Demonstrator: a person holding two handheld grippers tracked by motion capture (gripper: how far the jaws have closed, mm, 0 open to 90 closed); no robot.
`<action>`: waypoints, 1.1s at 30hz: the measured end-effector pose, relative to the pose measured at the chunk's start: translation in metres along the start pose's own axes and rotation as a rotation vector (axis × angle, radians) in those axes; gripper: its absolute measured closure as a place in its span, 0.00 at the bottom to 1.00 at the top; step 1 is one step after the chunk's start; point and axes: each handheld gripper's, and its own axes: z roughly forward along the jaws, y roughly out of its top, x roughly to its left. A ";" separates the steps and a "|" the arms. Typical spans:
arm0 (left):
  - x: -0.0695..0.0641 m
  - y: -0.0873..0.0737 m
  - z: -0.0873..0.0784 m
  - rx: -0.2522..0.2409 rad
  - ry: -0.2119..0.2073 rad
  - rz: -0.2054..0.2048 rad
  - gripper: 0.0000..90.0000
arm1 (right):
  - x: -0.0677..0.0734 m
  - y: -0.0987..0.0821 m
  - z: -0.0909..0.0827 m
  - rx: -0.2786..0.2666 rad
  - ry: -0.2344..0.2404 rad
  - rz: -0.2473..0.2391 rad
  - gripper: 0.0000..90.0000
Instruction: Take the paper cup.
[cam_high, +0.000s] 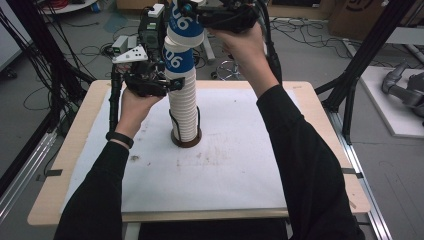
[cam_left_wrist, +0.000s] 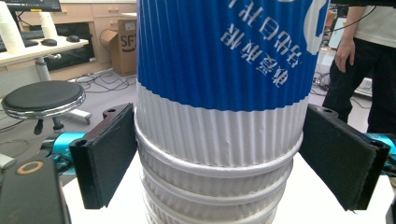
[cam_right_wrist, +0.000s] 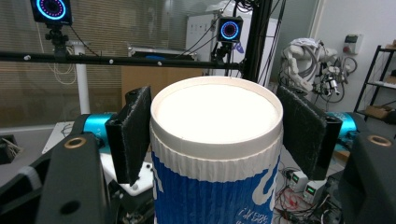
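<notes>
The table (cam_high: 300, 165) bears a tall stack of paper cups (cam_high: 183, 107) standing upside down in a brown holder (cam_high: 186, 141). My left gripper (cam_high: 176, 84) clamps the stack near its top, pads pressing the ribbed white wall. Above the stack, my right gripper (cam_high: 186, 11) grips the top cup (cam_high: 184, 27), blue-banded, lifted and tilted off the stack.

The top cup (cam_high: 184, 26) is blue above a white ribbed band, with white lettering. The stack of cups (cam_high: 183, 107) below is ribbed white. It stands in a dark brown holder (cam_high: 186, 140) on a white mat (cam_high: 225, 170) with a pale wooden tabletop (cam_high: 75, 150) edge.
</notes>
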 end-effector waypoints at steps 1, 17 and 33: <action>0.000 0.000 0.000 0.001 0.001 -0.001 0.15 | -0.001 0.000 -0.003 0.001 -0.007 -0.006 0.34; -0.008 0.003 -0.012 0.026 0.049 0.017 0.10 | -0.010 -0.022 -0.057 0.016 -0.021 -0.001 0.34; -0.035 -0.012 -0.051 0.010 0.095 0.083 0.10 | -0.017 -0.086 -0.106 0.074 -0.026 0.065 0.34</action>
